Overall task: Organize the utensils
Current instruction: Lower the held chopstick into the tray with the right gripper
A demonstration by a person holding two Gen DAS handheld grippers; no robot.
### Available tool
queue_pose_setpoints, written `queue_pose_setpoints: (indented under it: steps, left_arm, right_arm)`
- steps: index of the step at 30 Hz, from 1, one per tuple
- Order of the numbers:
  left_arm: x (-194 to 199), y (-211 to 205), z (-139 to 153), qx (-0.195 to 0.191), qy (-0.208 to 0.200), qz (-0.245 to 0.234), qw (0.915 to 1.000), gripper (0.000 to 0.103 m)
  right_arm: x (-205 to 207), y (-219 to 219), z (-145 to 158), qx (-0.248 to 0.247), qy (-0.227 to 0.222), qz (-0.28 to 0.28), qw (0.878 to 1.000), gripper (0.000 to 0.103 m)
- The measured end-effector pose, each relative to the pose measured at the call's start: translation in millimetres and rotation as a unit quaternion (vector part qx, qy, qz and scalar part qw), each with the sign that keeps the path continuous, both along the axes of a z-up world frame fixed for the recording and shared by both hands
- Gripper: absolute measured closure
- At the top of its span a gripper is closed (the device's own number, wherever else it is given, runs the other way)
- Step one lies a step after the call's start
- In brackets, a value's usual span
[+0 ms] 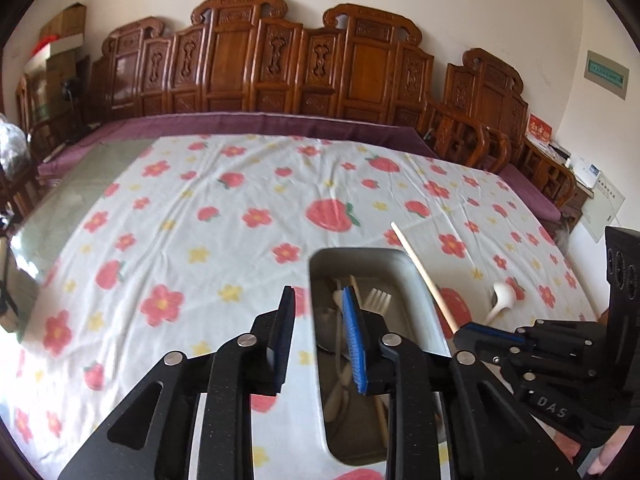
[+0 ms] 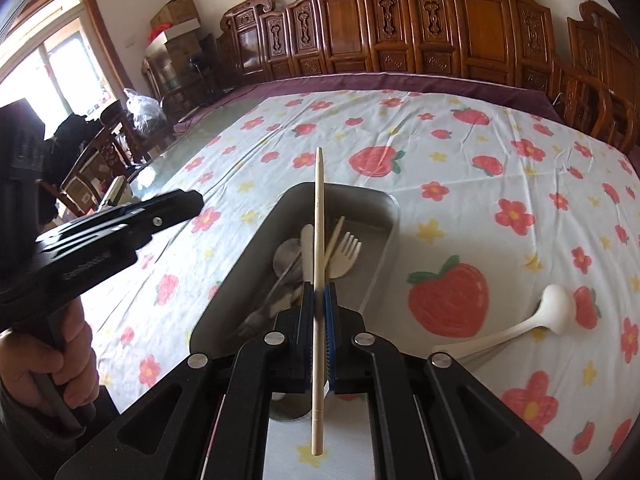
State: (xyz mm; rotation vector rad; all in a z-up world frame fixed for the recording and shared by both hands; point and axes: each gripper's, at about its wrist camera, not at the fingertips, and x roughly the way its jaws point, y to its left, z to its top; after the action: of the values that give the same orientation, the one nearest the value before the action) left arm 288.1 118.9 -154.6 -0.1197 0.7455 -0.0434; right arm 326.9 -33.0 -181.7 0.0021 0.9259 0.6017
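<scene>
Just above tray rim (image 2: 394,216): chopstick (image 2: 319,208)

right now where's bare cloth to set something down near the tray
Free: the flowered cloth left of the metal tray and beyond its far end. Crowded: the tray itself, full of utensils, and its right side, where the white spoon lies and the right gripper holds a chopstick.

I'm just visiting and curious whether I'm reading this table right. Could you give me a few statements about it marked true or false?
1. The right gripper grips a chopstick. True.
2. The left gripper holds a fork. False: nothing is between its fingers.
3. The white ladle lies in the tray. False: it lies on the tablecloth, beside the tray.
4. A fork lies in the tray. True.
</scene>
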Motion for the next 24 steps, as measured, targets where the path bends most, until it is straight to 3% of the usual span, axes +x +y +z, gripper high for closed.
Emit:
queue_pose_setpoints:
  steps: [16,19,24]
  left_arm:
    - [-0.3,27.1,1.4,0.016,0.007,0.022,0.9996,0.075]
    - [-1.2,24.7,1.9,0.019,0.005,0.018,0.9996,0.075]
    - [-2.5,19.7,2.4,0.017,0.003,0.011,0.9998,0.075]
  right_arm:
    - [14.5,29.3,-9.9,0.003,0.002,-0.017,1.0,0.095]
    - [13.3,22.1,-7.5,0.006,-0.004,-0.019,1.0,0.083]
    - [10.6,-1.3,0.4,0.005,-0.019,-0.032,0.999,0.082]
